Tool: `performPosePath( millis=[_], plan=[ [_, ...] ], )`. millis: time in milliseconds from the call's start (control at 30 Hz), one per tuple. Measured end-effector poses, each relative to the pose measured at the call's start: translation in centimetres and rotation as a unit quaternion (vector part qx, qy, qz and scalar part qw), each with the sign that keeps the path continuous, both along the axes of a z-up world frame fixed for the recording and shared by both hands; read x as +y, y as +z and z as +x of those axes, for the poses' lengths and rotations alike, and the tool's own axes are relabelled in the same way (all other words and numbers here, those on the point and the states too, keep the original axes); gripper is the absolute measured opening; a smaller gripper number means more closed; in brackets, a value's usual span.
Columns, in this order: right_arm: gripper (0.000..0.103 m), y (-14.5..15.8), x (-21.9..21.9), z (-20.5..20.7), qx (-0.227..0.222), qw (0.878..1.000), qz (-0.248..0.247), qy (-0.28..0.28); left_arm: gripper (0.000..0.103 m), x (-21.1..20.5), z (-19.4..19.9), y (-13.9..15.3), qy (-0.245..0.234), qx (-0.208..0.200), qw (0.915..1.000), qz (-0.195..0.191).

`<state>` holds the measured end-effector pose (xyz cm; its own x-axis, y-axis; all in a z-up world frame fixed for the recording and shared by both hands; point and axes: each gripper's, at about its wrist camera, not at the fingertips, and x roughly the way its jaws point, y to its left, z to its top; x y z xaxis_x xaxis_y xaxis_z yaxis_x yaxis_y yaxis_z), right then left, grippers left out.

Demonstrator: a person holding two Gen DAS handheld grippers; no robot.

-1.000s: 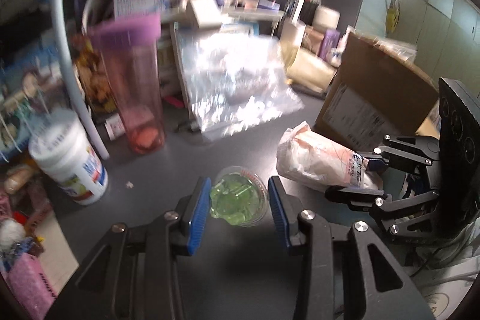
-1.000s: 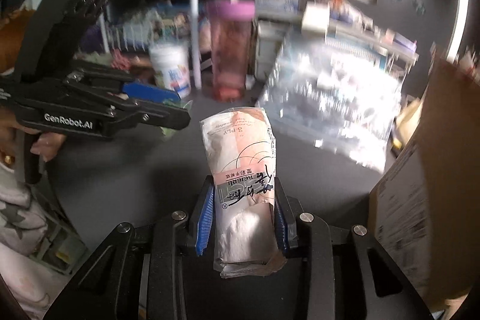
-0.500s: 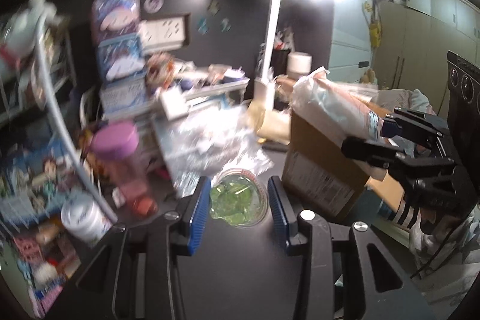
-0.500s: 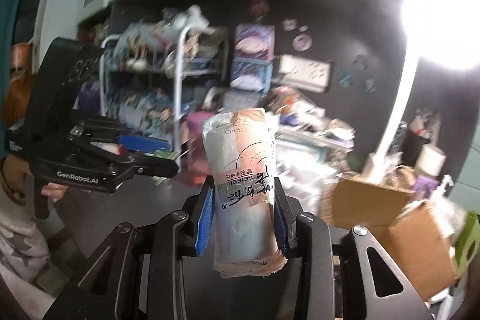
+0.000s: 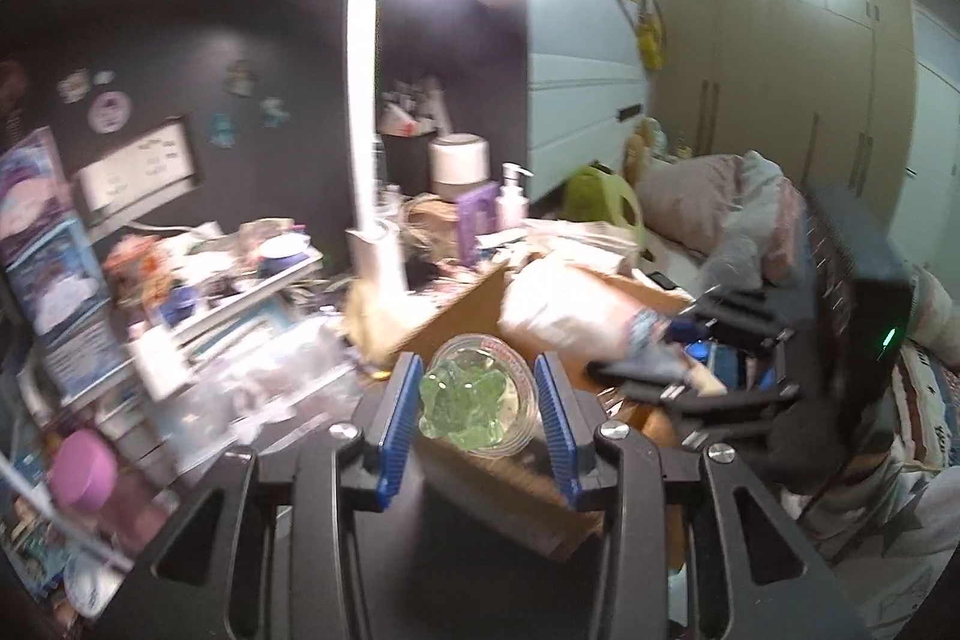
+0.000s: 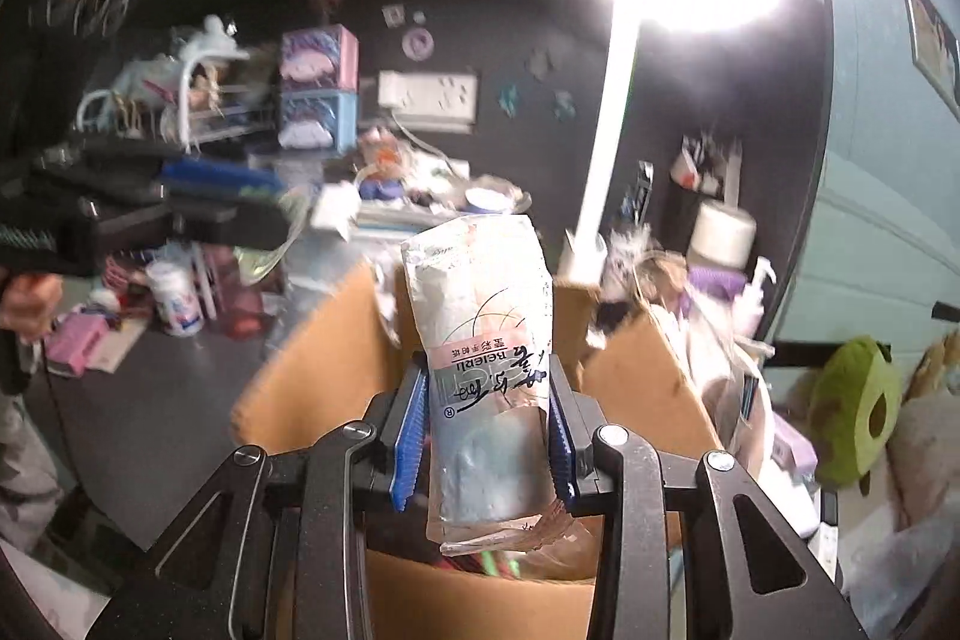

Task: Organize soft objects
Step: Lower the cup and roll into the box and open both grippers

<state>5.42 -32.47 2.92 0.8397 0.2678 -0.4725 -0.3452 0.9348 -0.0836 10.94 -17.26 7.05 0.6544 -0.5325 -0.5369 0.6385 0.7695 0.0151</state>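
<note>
My left gripper (image 5: 477, 400) is shut on a clear round cup of green jelly-like stuff (image 5: 477, 403) and holds it in the air by the near edge of an open cardboard box (image 5: 480, 298). My right gripper (image 6: 489, 430) is shut on a pink-and-white tissue pack (image 6: 480, 334), held upright over the same box (image 6: 312, 370). In the left wrist view the tissue pack (image 5: 564, 310) and right gripper (image 5: 678, 376) hover over the box, to the right. In the right wrist view the left gripper (image 6: 264, 214) is at upper left.
A white lamp post (image 5: 363, 160) stands behind the box on the cluttered dark desk (image 6: 150, 400). A purple-lidded pink tumbler (image 5: 90, 478) and a white tub (image 6: 174, 298) stand at the left. A green plush (image 6: 858, 406) and bedding lie to the right.
Both grippers have lifted off the desk with their loads and moved right and up, from the desk surface to above the cardboard box.
</note>
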Motion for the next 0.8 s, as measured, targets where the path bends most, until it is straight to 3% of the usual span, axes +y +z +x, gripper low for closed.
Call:
performPosePath(
  millis=[133, 467, 567, 633, 800],
  plan=[
    [0.056, -1.6, -0.6, 1.2, 0.01, 1.0, -0.02, -0.01, 0.036, -3.1, 1.8, -0.7, -0.011, 0.019, 0.9996, 0.015],
    [0.057, -2.3, -2.0, 0.8, -0.004, 1.0, -0.021, 0.002, 0.036, -6.6, 4.7, -3.9, -0.023, 0.073, 0.9955, 0.056],
    [0.057, -2.3, -2.0, 0.8, -0.002, 1.0, -0.023, 0.001, 0.049, -6.7, 4.8, -4.2, -0.014, 0.07, 0.9953, 0.065],
    [0.057, -2.3, -2.0, 0.8, -0.001, 1.0, -0.022, 0.003, 0.066, -6.4, 4.7, -4.2, -0.008, 0.064, 0.9959, 0.063],
    [0.058, -2.2, -1.8, 1.0, 0.001, 1.0, -0.021, 0.005, 0.076, -4.8, 3.9, -3.6, 0.002, 0.05, 0.9978, 0.043]
  ],
)
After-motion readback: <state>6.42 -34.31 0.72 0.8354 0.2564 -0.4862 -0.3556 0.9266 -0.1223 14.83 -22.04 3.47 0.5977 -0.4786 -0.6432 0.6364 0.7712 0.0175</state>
